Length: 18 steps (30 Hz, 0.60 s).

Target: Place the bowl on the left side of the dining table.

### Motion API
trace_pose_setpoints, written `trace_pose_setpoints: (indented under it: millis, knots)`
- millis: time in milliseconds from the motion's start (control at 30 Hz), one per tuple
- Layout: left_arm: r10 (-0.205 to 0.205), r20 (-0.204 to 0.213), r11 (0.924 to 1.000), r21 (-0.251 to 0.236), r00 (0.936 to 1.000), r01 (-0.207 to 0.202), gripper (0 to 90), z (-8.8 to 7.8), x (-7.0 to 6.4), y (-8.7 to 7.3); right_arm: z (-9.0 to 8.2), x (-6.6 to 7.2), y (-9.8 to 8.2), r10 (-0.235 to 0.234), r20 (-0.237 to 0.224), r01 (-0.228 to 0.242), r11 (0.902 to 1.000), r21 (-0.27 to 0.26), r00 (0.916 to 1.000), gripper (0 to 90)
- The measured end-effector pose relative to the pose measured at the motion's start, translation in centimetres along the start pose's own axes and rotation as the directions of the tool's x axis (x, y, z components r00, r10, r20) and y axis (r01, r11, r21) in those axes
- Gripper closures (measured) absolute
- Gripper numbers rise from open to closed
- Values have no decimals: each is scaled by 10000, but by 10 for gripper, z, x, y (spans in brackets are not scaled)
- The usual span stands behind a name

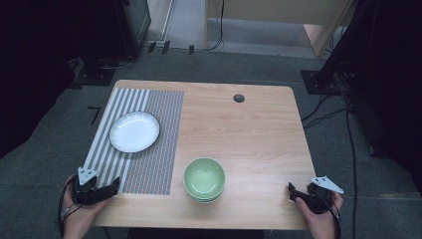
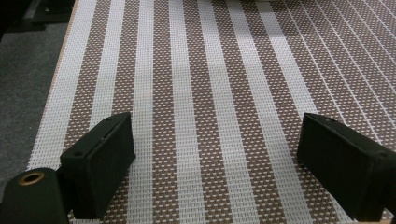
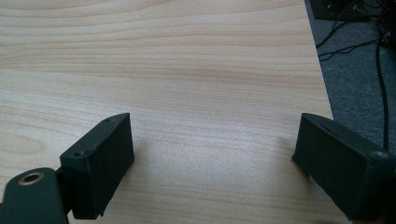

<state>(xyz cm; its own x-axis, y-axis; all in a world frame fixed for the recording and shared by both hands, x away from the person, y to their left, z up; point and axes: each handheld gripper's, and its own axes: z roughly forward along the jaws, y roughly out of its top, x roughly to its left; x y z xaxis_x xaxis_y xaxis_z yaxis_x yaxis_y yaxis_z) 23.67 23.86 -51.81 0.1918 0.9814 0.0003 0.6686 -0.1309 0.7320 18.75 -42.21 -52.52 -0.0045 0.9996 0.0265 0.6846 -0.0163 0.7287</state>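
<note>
A stack of green bowls (image 1: 204, 179) sits near the table's (image 1: 259, 134) near edge, just off the striped placemat's (image 1: 149, 164) right side. A white plate (image 1: 134, 131) lies on the placemat toward the left edge. The left gripper (image 1: 112, 187) hovers over the placemat's near-left corner, jaws spread wide, empty. The right gripper (image 1: 293, 191) sits at the near-right corner, likewise spread, over bare wood.

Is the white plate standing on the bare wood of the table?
No. The white plate lies on the striped placemat, at the table's left side.
</note>
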Motion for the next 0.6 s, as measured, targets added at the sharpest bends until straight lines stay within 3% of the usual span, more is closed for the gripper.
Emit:
trace_pose_setpoints:
  millis: [200,367,567,600]
  knots:
    - [25,-5,10000,-1,10000,-25,99,0,0,0,-2,2,1,59,95,-60,9999,102,9999,138]
    - [62,40,10000,-3,10000,-62,98,1,0,1,-5,8,2,-170,287,168,9998,57,9994,143]
    - [56,49,10000,1,10000,-56,98,1,1,1,-14,25,16,-267,75,269,9990,-352,9996,151]
    - [54,52,10000,3,10000,-54,98,1,1,1,-19,34,23,-468,-136,460,9974,-547,9988,152]
